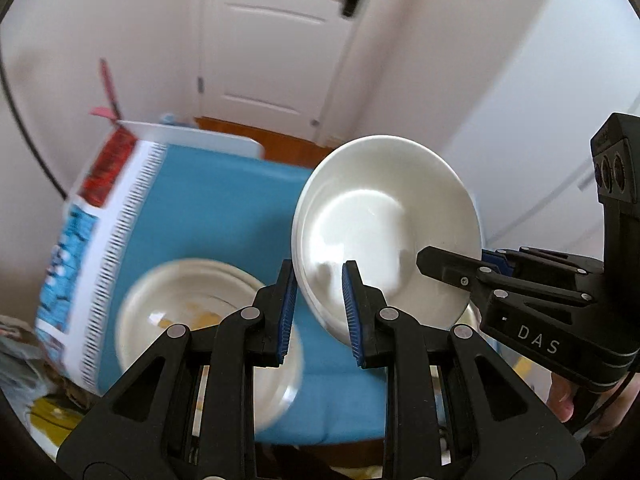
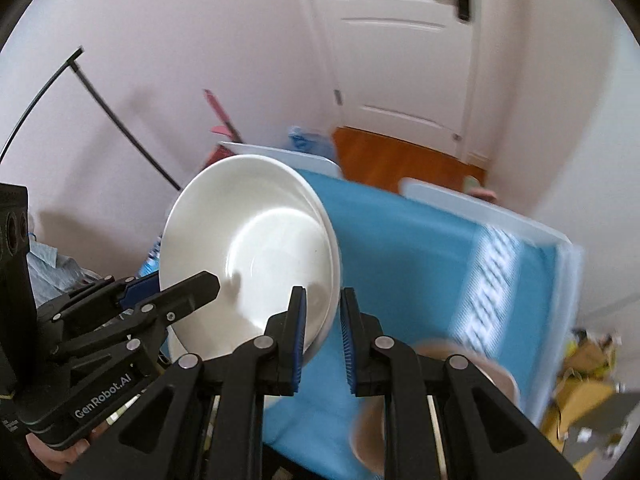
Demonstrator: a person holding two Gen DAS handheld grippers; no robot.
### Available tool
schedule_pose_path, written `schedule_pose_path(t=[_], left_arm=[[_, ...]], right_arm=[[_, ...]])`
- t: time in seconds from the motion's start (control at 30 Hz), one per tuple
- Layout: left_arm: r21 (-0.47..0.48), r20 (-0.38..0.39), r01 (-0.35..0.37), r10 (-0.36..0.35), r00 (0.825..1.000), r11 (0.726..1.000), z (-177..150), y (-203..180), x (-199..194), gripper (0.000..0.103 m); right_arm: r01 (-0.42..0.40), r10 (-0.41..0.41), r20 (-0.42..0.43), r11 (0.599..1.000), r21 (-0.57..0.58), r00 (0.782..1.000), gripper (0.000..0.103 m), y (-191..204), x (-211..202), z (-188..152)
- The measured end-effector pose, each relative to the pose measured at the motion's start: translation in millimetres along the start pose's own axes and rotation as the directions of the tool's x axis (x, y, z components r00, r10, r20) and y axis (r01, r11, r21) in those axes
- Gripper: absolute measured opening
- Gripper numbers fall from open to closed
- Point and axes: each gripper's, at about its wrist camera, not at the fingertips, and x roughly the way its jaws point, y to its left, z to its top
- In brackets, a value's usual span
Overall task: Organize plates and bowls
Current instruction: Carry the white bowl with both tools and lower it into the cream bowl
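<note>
A white bowl is held in the air, tilted, above a blue mat. My left gripper is shut on its near rim. My right gripper is shut on the opposite rim of the same bowl. In the left wrist view the right gripper comes in from the right onto the rim. In the right wrist view the left gripper comes in from the left. A second white bowl with yellowish marks inside rests on the mat, blurred, below left. It may also show in the right wrist view.
The blue mat has a white patterned border and lies on a small table. A white door, wooden floor and clutter beside the table lie around it.
</note>
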Motion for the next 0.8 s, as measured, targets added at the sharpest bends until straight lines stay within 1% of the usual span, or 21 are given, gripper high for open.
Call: schedule_pose_path(t=[0.07,0.2,0.27,0.37,0.5,0.67,0.7,0.8], left_arm=[[0.020,-0.024,0.015,-0.015,1.000,1.000,-11.0,-19.7,6.6,0.021],[0.074,-0.099,0.064,-0.057,0.993,0.995,-29.8,-54.8,25.8,0.021],[0.099,-0.134,0.078,-0.065,0.989,0.992,-36.5,-67.0,36.0,0.021],[0.136,-0.186,0.097,-0.071,0.980,0.986,-44.5,-82.1,52.9,0.021],[0.187,-0.248,0.112,-0.063,0.967,0.976,-52.1,-99.9,72.6,0.021],[0.238,-0.314,0.122,-0.043,0.948,0.964,-60.9,-113.7,93.6,0.020],[0.243,-0.324,0.121,-0.037,0.945,0.963,-60.0,-107.8,101.1,0.020],[0.258,-0.347,0.120,-0.024,0.938,0.959,-65.3,-109.6,107.9,0.020]], right_arm=[[0.026,-0.025,-0.003,0.999,0.029,1.000,0.016,-16.7,-9.7,-19.0],[0.072,-0.070,-0.022,0.992,0.106,0.997,0.016,-49.0,-25.1,-55.0],[0.082,-0.075,-0.049,0.982,0.168,0.996,0.016,-67.0,-25.6,-70.0],[0.094,-0.079,-0.076,0.968,0.231,0.994,0.016,-88.1,-22.0,-90.6],[0.109,-0.084,-0.100,0.951,0.290,0.991,0.016,-107.8,-20.2,-114.0],[0.134,-0.097,-0.126,0.934,0.331,0.987,0.016,-126.1,-11.9,-126.9],[0.139,-0.099,-0.133,0.931,0.338,0.986,0.016,-128.4,-9.6,-128.5],[0.151,-0.103,-0.152,0.925,0.348,0.983,0.015,-132.8,-2.3,-131.2]])
